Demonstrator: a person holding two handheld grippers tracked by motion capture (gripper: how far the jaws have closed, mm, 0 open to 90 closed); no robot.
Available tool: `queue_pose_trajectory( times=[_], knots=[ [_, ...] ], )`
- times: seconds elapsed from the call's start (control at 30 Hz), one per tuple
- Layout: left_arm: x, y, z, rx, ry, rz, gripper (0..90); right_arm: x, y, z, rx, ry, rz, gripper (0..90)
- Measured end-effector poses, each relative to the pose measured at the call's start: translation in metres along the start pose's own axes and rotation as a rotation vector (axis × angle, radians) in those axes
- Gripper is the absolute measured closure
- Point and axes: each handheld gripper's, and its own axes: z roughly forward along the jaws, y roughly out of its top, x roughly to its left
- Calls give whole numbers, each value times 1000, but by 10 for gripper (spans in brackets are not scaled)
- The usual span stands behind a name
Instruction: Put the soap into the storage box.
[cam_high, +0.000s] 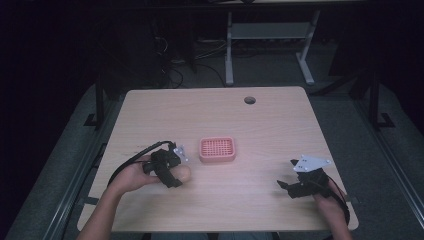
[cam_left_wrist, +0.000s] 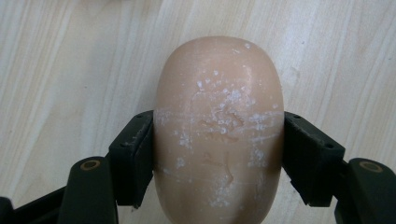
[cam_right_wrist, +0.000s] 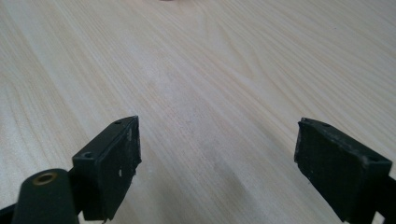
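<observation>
Both jaws of the left gripper (cam_left_wrist: 218, 154) press against the sides of a peach-coloured bar of soap (cam_left_wrist: 218, 130), one black pad on each flank, so the bar is clamped between them. In the left gripper view the soap is a rounded oval, its upper face flecked with white, dried residue and a few faint scratches, and the pale wood grain of the counter (cam_left_wrist: 56, 60) lies behind it. From the high view the left gripper (cam_high: 172, 176) sits at the near left of the counter (cam_high: 280, 120), with the soap's end (cam_high: 184, 173) poking out to the right of the person's left hand (cam_high: 134, 178); whether the bar touches the wood or is just above it cannot be told.

Just beyond the soap, near the middle of the counter, lies a pink soap dish (cam_high: 217, 150) with a gridded top, apart from the gripper.

Jaws of the right gripper (cam_right_wrist: 217, 161) stand wide apart with bare wood between them, holding nothing. In the high view the right gripper (cam_high: 286, 187) rests at the near right, well away from the dish, with the right hand (cam_high: 327, 200) behind it. A round cable hole (cam_high: 249, 100) sits near the counter's far edge.
</observation>
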Motion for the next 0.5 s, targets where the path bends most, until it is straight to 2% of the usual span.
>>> queue_pose_trajectory(
  times=[0.5],
  knots=[
    [7, 14, -6, 10, 10, 21, 320, -1, 0, -1, -6, -2, 0, 140]
  ],
)
